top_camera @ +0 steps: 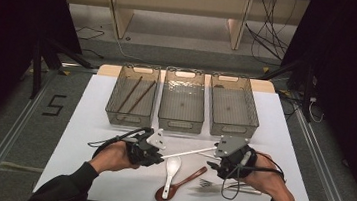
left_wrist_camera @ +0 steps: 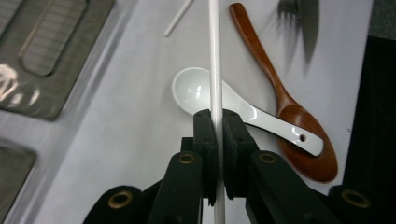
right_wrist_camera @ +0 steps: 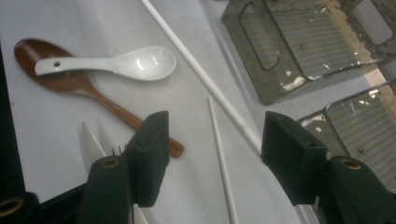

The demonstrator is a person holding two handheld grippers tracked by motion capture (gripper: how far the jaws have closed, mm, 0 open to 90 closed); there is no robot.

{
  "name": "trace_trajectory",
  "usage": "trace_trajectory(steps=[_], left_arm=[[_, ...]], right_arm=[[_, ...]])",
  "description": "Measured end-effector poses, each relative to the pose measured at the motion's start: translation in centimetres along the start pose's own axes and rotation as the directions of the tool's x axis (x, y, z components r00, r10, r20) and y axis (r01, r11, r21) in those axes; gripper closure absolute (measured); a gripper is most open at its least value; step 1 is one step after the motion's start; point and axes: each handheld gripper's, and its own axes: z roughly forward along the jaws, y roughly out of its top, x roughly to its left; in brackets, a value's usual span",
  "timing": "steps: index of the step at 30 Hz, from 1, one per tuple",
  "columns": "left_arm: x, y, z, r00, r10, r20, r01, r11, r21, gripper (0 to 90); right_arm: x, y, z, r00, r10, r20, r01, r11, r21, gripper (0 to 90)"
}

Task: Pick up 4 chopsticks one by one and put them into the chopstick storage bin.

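My left gripper (left_wrist_camera: 215,116) is shut on a long white chopstick (left_wrist_camera: 215,56), which in the high view (top_camera: 188,153) reaches right toward my right gripper (top_camera: 216,162). My right gripper (right_wrist_camera: 215,140) is open, its jaws standing to either side of a second white chopstick (right_wrist_camera: 223,158) that lies flat on the table. A white ceramic spoon (top_camera: 172,168) rests across a brown wooden spoon (top_camera: 183,182) between the two hands. A fork (top_camera: 206,183) and a knife (top_camera: 243,189) lie under my right hand.
Three clear bins stand in a row at the back: the left one (top_camera: 131,116) holds two brown chopsticks (top_camera: 135,96), then the middle one (top_camera: 180,122) and the right one (top_camera: 231,127). A white mat (top_camera: 87,136) covers the table.
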Motion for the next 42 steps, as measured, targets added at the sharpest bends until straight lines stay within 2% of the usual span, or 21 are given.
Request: trace_trajectory(steps=[2,4,6,9,15,19,27,30,32,34,42], left_arm=[[0.3,-0.1,-0.3,0.9997,-0.025,-0.003,0.025,0.9996,-0.014,85.1],[0.6,-0.2,-0.5,0.9987,-0.049,-0.016,0.049,0.9985,-0.023,85.1],[1.0,-0.3,-0.8,0.9974,-0.07,-0.018,0.069,0.9971,-0.033,85.1],[1.5,-0.4,-1.3,0.9944,-0.1,-0.035,0.098,0.9941,-0.046,85.1],[2.5,-0.8,-2.5,0.9851,-0.161,-0.059,0.156,0.984,-0.086,85.1],[3.4,-1.1,-3.3,0.9778,-0.192,-0.084,0.183,0.9776,-0.103,85.1],[4.8,-1.6,-3.9,0.959,-0.26,-0.113,0.243,0.9598,-0.14,85.2],[5.5,-1.7,-4.2,0.9519,-0.281,-0.123,0.261,0.9528,-0.155,85.2],[6.0,-1.8,-4.5,0.9446,-0.302,-0.129,0.279,0.9452,-0.17,85.1],[6.5,-1.8,-4.6,0.939,-0.315,-0.139,0.289,0.941,-0.176,85.2],[8.7,-1.9,-4.9,0.9132,-0.373,-0.164,0.338,0.9184,-0.206,85.2]], right_arm=[[-0.2,-0.7,0.0,0.9984,0.055,0.01,-0.055,0.998,-0.021,39.6],[-0.6,-1.4,-0.1,0.9933,0.114,0.013,-0.114,0.992,-0.049,39.0],[-0.8,-2.0,-0.1,0.9826,0.185,0.014,-0.184,0.981,-0.07,36.6],[-1.2,-2.7,0.0,0.9642,0.263,0.034,-0.259,0.961,-0.093,35.6],[-1.4,-3.9,0.2,0.9334,0.358,0.031,-0.352,0.929,-0.119,33.2],[-1.4,-4.3,0.2,0.9225,0.385,0.033,-0.378,0.918,-0.122,32.2],[-1.3,-4.8,0.1,0.9156,0.399,0.048,-0.392,0.912,-0.12,30.3],[-1.2,-5.0,0.0,0.9115,0.408,0.05,-0.4,0.908,-0.123,29.5],[-1.2,-5.2,0.0,0.909,0.414,0.049,-0.405,0.905,-0.132,29.3],[-1.1,-5.2,-0.1,0.9046,0.424,0.047,-0.414,0.899,-0.141,29.1],[-0.7,-5.1,-0.3,0.9079,0.416,0.053,-0.405,0.902,-0.15,28.9]])
